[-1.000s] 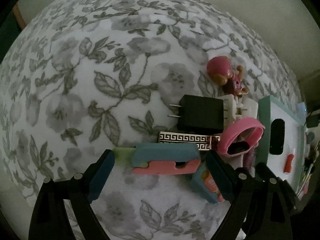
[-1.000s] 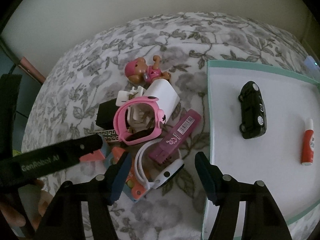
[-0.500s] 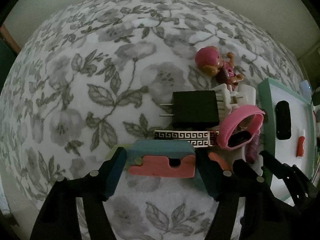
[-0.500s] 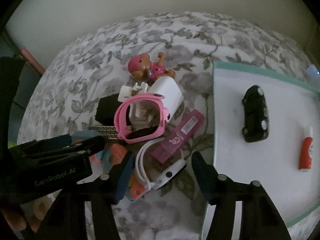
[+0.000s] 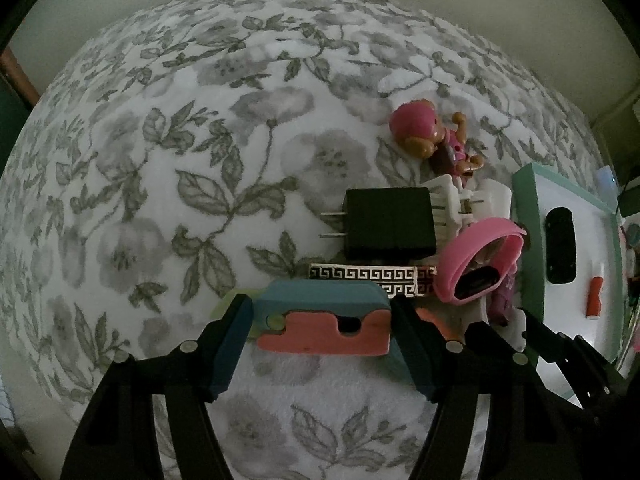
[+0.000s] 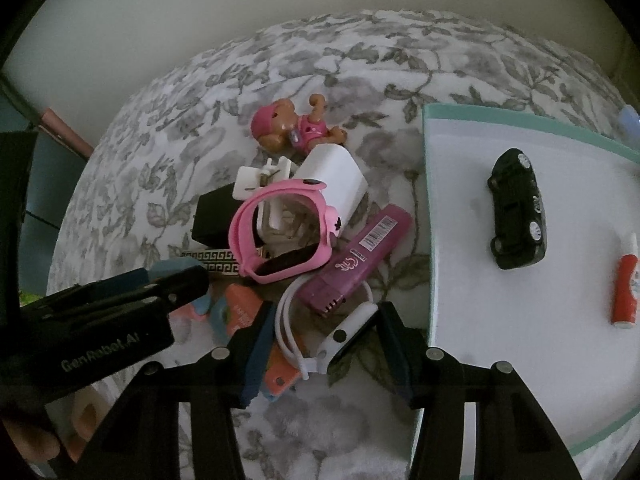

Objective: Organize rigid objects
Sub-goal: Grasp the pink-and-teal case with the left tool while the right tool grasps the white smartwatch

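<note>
1. The left gripper (image 5: 320, 316) has its jaws clamped on the blue-and-pink block (image 5: 324, 320) at both ends (stiff, light), at the pile's edge on the bed (image 5: 160, 160).
2. The right gripper (image 6: 320, 332) jaws are closing around the white cable (image 6: 292, 320), not yet gripping.

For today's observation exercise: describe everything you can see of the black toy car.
The black toy car is small, glossy and plastic-looking, with silver wheel hubs. It lies tipped on its side, wheels facing right, lengthwise up the white tray with the mint rim. Only the tray touches it; a red-and-white tube lies apart to its right.

Dim light, plain pale wall (image 6: 168, 36) behind grey floral-covered surface (image 5: 168, 168)
</note>
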The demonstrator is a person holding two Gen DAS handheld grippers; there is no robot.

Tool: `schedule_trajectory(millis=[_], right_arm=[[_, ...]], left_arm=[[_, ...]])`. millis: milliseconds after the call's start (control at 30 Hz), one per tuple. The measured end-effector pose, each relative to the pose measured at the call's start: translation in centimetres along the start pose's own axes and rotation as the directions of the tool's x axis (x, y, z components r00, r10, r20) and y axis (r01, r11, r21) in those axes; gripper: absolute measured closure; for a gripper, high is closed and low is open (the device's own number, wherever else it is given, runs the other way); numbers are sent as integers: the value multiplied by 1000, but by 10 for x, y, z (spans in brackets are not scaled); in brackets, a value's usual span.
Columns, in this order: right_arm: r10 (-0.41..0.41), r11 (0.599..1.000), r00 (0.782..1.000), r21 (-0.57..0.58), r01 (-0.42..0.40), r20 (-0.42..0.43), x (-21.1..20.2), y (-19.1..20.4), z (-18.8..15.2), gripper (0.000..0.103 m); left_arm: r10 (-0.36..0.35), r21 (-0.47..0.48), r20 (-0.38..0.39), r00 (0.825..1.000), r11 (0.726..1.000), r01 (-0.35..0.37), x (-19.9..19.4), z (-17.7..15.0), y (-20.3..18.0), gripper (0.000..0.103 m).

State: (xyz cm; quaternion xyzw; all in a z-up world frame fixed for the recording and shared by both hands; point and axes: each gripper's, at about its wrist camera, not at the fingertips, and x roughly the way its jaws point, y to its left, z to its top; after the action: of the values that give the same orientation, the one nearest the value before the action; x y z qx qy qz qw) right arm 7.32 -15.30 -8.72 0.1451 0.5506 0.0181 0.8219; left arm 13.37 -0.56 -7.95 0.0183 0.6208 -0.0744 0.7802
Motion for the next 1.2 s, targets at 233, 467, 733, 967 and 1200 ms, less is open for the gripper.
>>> schedule_trajectory(millis=[233,467,733,967,1200], right_arm=[[19,999,1000,29,-20,17,-8,-4,0,50],[71,995,995,64,-75,63,-27,-10,4,50],[96,991,988,77,-106,118,-47,-10,8,50],[112,988,977,89,-130,183,-66,-14,11,50],[124,980,966,125,-155,225,-80,-24,14,50]], left_arm=[[-26,-14,23,999,1000,26,-8,4,-1,31],[-41,-25,53,998,999,42,-19,6,3,31],[-52,-40,111,992,998,57,-39,10,6,31],[-67,-47,176,982,996,77,-62,13,9,31],[-74,-48,201,977,995,85,-71,14,8,31]])
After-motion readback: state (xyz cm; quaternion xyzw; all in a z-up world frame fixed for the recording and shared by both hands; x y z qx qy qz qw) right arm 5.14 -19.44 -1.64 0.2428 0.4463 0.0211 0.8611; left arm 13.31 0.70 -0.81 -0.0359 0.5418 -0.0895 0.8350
